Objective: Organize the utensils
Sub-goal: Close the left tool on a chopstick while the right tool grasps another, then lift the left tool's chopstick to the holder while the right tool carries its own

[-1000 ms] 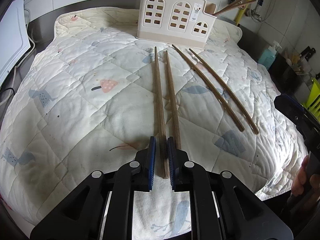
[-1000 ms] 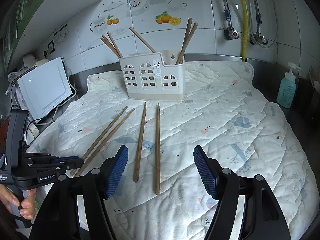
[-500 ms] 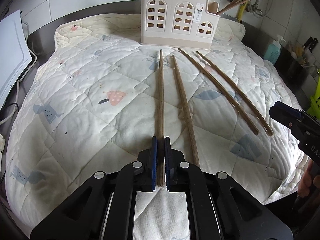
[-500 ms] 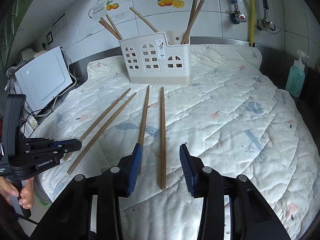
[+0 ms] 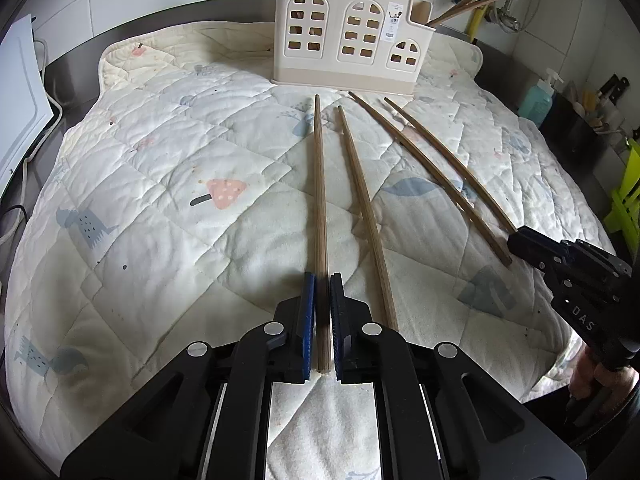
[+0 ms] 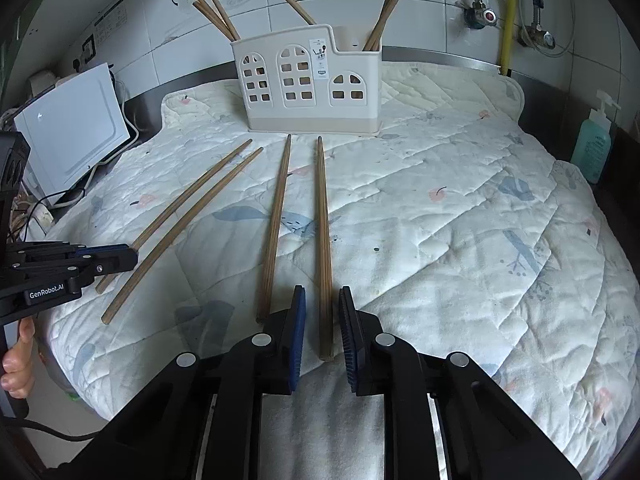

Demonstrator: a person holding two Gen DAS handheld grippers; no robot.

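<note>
Two tools, one chopstick each, on the quilted mat.

Left tool (image 5: 322, 280) clamped on leftmost chopstick (image 5: 319, 184); right tool (image 6: 322, 296) slightly apart around rightmost chopstick (image 6: 322, 232), not pinching. Both pointing toward 12 o'clock at white holder (image 6: 308, 80). Two more chopsticks (image 6: 192, 216) lying between.

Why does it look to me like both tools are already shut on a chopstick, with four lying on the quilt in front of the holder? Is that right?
Not quite. Only the left tool is shut on a chopstick. The right wrist view shows the right tool open, its pads straddling the rightmost chopstick with gaps either side. Four do lie on the quilt in front of the holder.
</note>
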